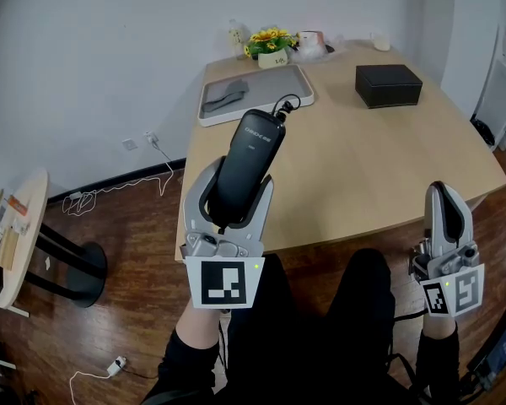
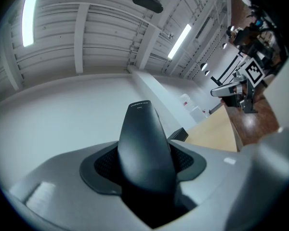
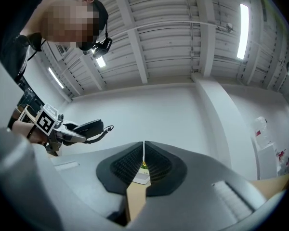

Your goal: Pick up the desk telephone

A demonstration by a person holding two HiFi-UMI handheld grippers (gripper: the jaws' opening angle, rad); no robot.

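Black handset (image 1: 250, 154) gripped by left tongs (image 1: 234, 186), right tongs (image 1: 449, 199) closed.

The grey left gripper (image 1: 233, 186) and right gripper (image 1: 445, 197) carry black-and-white marker cubes (image 1: 223, 283); black sleeves (image 1: 182, 366), black trousers (image 1: 364, 310).

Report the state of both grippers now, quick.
Left gripper: shut on the black plastic telephone handset.
Right gripper: shut, nothing between its jaws.

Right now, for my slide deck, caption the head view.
Left gripper holds the black telephone handset by the wooden desk; right gripper shut, empty.
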